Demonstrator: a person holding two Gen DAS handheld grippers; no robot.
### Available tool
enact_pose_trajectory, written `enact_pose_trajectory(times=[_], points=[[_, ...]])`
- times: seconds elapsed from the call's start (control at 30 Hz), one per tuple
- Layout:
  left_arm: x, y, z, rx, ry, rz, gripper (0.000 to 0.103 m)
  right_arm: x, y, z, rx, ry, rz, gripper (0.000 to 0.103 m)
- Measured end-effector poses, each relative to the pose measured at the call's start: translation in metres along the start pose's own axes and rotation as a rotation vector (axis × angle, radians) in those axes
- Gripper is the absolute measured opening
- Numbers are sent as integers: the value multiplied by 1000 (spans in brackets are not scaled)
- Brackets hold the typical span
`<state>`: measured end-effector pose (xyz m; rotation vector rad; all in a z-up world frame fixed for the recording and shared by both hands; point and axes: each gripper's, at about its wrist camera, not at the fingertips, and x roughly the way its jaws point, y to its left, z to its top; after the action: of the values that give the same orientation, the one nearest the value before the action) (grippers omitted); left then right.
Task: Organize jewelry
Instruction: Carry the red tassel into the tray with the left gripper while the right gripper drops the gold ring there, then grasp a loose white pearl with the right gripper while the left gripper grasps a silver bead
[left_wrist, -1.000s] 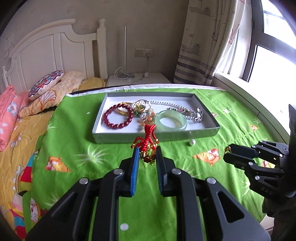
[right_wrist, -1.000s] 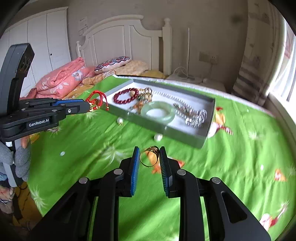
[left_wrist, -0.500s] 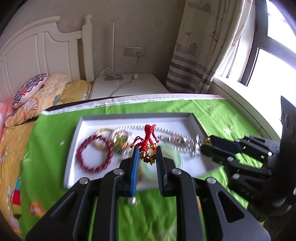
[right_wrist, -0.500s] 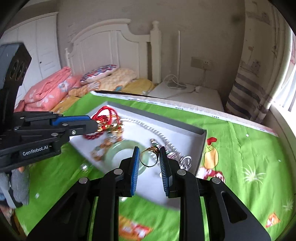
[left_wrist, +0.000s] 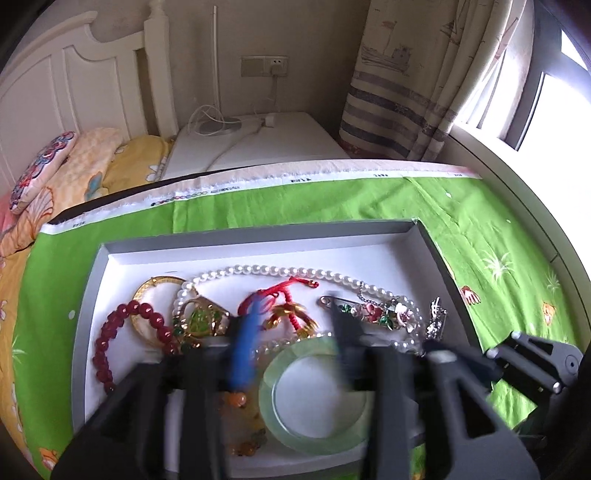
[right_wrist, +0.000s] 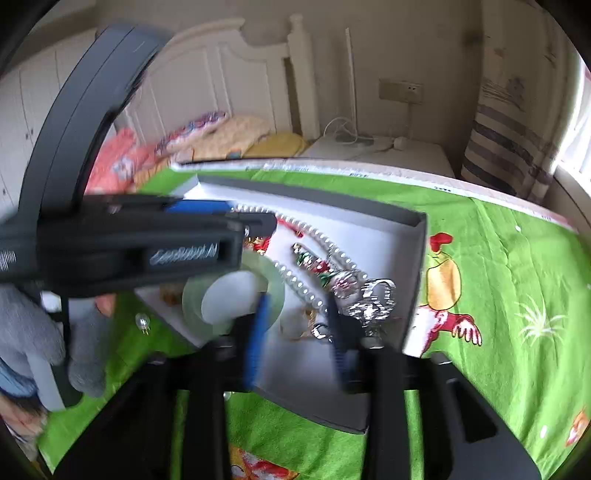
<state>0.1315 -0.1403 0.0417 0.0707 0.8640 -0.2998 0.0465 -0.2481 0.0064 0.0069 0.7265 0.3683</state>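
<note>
though motion-blurred, left gripper (left_wrist: 291, 328) spread wide | right gripper (right_wrist: 299, 325) wide | tray (left_wrist: 258, 242) partly hidden

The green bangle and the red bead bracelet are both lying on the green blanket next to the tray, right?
Not quite. The green bangle and the red bead bracelet are both lying inside the tray, on its white floor, not on the green blanket. The left wrist view shows them within the tray's grey walls.
</note>
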Motion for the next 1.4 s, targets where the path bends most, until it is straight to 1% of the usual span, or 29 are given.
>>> enact_pose_trajectory(times=[0.03, 0.07, 0.1, 0.17, 0.23, 0.27, 0.33, 0.43, 0.47, 0.53, 0.6, 0.67, 0.73, 0.8, 0.87, 0.93, 0.97, 1.03, 1.1, 1.2, 1.27, 1.4], points=[[-8, 2, -3, -11, -35, 20, 65, -5, -4, 0, 18, -25, 9, 51], [-14, 2, -5, -17, -53, 29, 65, -9, -5, 0, 25, -43, 9, 51], [-27, 4, -11, -29, -89, 39, 66, -14, -7, 0, 25, -62, 4, 51], [-50, 9, -23, -56, -138, 53, 73, -21, -9, 0, 26, -93, -7, 51], [-76, 16, -42, -98, -181, 104, 91, -20, -12, 1, 38, -97, -12, 51], [-87, 20, -55, -120, -186, 126, 93, -19, -12, 1, 39, -96, -17, 51], [-101, 29, -83, -145, -179, 130, 95, -19, -15, 1, 52, -96, -20, 51], [-110, 41, -118, -165, -139, 156, 97, -23, -22, 1, 95, -128, 7, 51], [-109, 46, -127, -174, -122, 156, 97, -24, -24, 1, 108, -125, 11, 51], [-105, 59, -143, -224, -77, 144, 97, -27, -23, 0, 121, -106, -4, 51], [-101, 67, -152, -264, -55, 124, 97, -40, -12, -4, 106, -108, -5, 51], [-104, 76, -155, -304, -64, 89, 97, -51, 3, -11, 69, -91, 0, 51], [-102, 78, -156, -314, -57, 72, 98, -54, 18, -22, 19, -55, -6, 51], [-97, 79, -157, -314, -32, 58, 98, -48, 31, -36, -22, 16, 11, 51], [-97, 77, -157, -312, -30, 67, 98, -37, 41, -47, -46, 74, 11, 51], [-98, 77, -157, -311, -35, 60, 98, -30, 49, -50, -72, 103, -12, 50], [-98, 77, -157, -314, -35, 58, 98, -29, 51, -48, -79, 100, -31, 50], [-98, 78, -157, -322, -38, 52, 99, -26, 53, -46, -66, 107, -20, 49], [-96, 79, -157, -329, -35, 47, 99, -18, 59, -45, -74, 130, -25, 39], [-96, 79, -156, -325, -35, 44, 99, -10, 67, -44, -100, 148, -58, 34], [-96, 78, -157, -318, -35, 44, 99, -8, 68, -42, -85, 144, -54, 32], [-96, 74, -156, -305, -39, 43, 99, -4, 69, -41, -89, 149, -72, 27]])
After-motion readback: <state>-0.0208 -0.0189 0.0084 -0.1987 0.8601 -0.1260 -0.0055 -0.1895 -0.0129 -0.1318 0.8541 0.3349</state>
